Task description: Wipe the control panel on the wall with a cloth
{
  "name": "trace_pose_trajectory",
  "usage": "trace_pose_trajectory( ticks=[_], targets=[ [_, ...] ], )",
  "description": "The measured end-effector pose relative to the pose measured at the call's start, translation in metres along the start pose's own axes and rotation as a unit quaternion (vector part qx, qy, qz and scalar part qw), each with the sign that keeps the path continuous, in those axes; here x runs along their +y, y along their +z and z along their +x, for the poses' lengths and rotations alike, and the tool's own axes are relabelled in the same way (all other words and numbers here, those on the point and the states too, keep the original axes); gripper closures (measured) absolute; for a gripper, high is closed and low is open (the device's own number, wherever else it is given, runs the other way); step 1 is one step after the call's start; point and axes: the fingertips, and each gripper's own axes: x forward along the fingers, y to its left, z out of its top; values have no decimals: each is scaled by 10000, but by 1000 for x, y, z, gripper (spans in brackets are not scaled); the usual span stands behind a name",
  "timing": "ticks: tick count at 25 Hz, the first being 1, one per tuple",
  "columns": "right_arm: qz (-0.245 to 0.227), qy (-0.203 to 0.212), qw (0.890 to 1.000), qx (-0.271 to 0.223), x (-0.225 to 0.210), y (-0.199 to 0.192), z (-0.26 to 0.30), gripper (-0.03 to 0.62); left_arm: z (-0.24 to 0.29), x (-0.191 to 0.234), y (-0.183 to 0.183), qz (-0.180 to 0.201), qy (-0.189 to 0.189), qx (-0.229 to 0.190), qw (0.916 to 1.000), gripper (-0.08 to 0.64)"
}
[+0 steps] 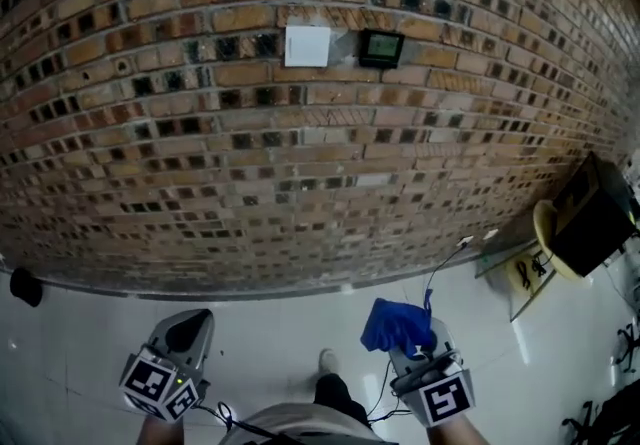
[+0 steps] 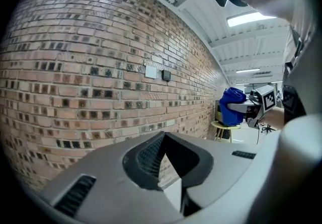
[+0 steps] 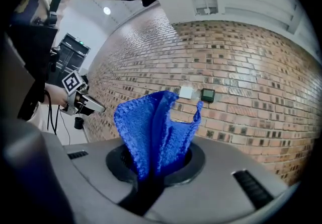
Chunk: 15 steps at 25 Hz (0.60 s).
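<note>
Left hand-held gripper [image 1: 188, 328] is low at the left above the white tiled floor [image 1: 270, 318]. Its jaws meet at the tips, nothing is between them, and it points at the brick wall [image 1: 300, 163]. Right hand-held gripper [image 1: 408, 345] is low at the right, jaws clamped on a blue cloth [image 1: 396, 325]. The cloth is bunched and sticks up out of the jaws, with folds and one corner loose. The control panel [image 1: 381, 48], small and dark with a greenish screen, is mounted high on the wall. It sits just right of a white blank plate [image 1: 307, 45]. Cloth and panel are well apart, no contact. A yellow stool [image 1: 545, 225] stands by the wall on the right with a black item on it. A cable runs across the floor near the right hand-held gripper.
</note>
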Motion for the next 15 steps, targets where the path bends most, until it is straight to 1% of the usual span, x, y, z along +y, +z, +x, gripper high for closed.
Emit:
trace_pose_trajectory(
  ticks=[5, 7, 10, 12, 15],
  targets=[
    [-101, -2, 9999, 97, 53, 6, -33, 506, -57, -7, -20, -44, -77, -69, 9999, 556],
    [-178, 10, 9998, 113, 64, 10, -41, 506, -73, -10, -24, -58, -88, -102, 9999, 556],
    [-135, 115, 9998, 26, 78, 20, -49, 506, -90, -14, -29, -70, -58, -153, 9998, 557],
    [-79, 230, 9997, -41, 87, 27, -54, 506, -98, -14, -38, -156, -12, -154, 9998, 557],
    [-115, 316, 9994, -58, 98, 34, -62, 506, -107, -17, -49, -297, -2, -132, 9995, 556]
  ],
)
